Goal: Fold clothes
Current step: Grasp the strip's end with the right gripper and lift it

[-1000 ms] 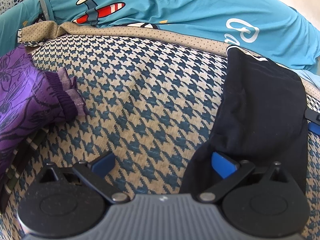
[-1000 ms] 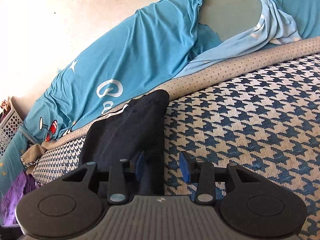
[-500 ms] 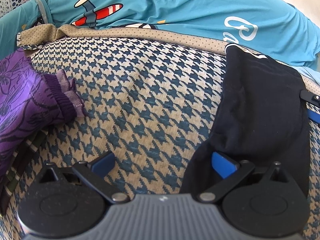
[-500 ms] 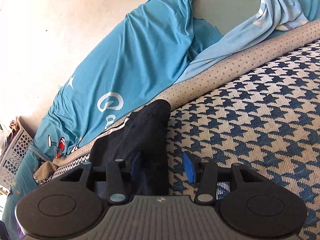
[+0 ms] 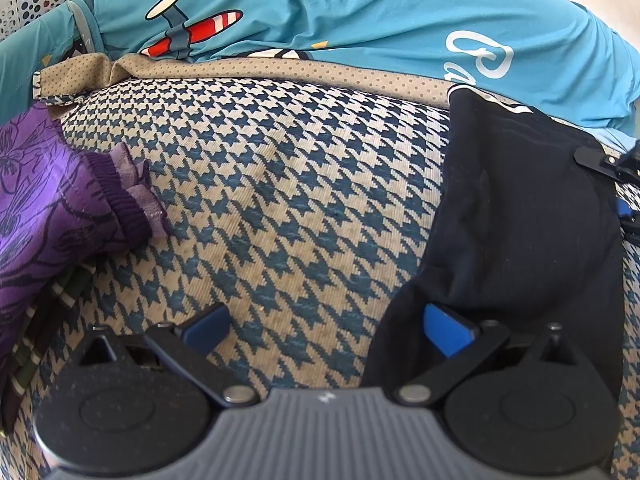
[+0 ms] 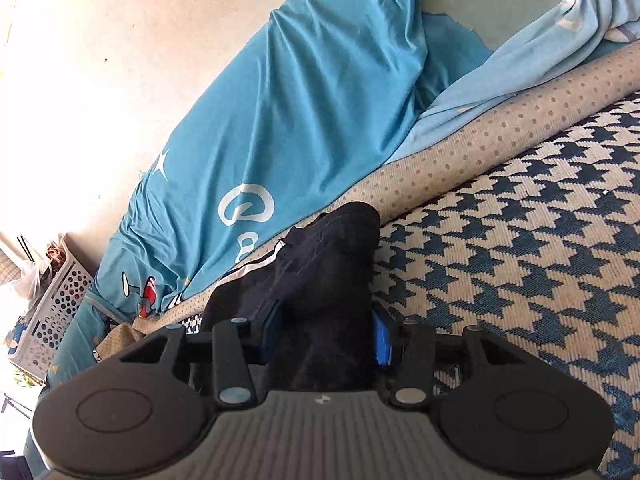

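Black garment (image 5: 520, 216): it lies bunched on the houndstooth cover (image 5: 280, 200), at the right of the left wrist view, with its far end just reaching the dotted beige border (image 5: 320, 70).
Left gripper (image 5: 326, 328): its jaws stand wide apart over the cover. The left finger sits above bare houndstooth, and the right finger (image 5: 446, 332) is tucked in under the near edge of the black garment, so nothing is clamped between the two.
Right gripper (image 6: 324, 334): a raised fold of the black garment (image 6: 328, 292) stands between its blue pads (image 6: 382, 338). The jaws have just been opening a little with the cloth between them. The fold fills the gap from pad to pad, though whether the pads truly press on it is hard to judge from this low angle.
Purple garment (image 5: 52, 208): it is heaped at the left edge of the cover, with a ribbed cuff pointing to the middle, well apart from the black one.
Teal sheet (image 6: 300, 100): it lies rumpled beyond the beige border and carries a red striped aeroplane print (image 5: 192, 30).
White perforated basket (image 6: 60, 304): it stands at the far left, past the sheet.
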Demonstrator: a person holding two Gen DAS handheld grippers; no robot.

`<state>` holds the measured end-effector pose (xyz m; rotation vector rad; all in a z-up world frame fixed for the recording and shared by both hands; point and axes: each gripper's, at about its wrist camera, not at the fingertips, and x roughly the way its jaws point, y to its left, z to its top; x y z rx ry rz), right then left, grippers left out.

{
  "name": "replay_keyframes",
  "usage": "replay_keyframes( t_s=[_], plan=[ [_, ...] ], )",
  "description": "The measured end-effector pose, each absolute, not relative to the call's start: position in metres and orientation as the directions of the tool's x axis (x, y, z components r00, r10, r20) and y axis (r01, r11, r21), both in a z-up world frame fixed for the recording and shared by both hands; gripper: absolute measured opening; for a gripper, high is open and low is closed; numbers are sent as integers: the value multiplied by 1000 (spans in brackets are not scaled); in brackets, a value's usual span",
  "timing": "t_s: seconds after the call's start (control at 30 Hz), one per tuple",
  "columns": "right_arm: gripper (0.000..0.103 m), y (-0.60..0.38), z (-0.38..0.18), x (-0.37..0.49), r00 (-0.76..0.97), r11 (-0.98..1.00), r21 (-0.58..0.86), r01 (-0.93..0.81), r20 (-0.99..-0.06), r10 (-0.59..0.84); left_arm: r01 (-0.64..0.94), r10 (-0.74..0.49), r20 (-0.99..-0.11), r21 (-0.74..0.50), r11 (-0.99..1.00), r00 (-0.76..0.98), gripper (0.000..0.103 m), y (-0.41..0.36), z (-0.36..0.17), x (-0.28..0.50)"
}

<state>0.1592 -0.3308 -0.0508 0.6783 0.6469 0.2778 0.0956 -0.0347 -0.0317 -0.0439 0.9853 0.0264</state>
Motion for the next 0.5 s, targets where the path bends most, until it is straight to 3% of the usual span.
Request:
replay_keyframes(
  t_s=[0.17, 0.23, 0.3, 0.4, 0.5],
  plan=[
    [45, -324, -53, 168, 773, 744, 665, -57, -442, 455, -39, 7, -830, -18, 999, 558, 103, -36, -32, 96],
    [39, -318, -53, 171, 772, 761, 645, -73, -446, 453, -39, 8, -829, -17, 999, 560, 103, -37, -32, 96],
    [27, -316, -56, 172, 772, 760, 647, -66, -450, 450, -42, 11, -828, -15, 999, 561, 103, -38, -32, 96],
    [15, -319, -59, 172, 769, 742, 669, -48, -449, 454, -46, 11, -829, -18, 999, 560, 103, -38, -31, 97],
    [12, -321, -58, 168, 780, 730, 684, -15, -449, 437, -51, 0, -834, -34, 998, 552, 103, -36, -30, 97]
  ],
)
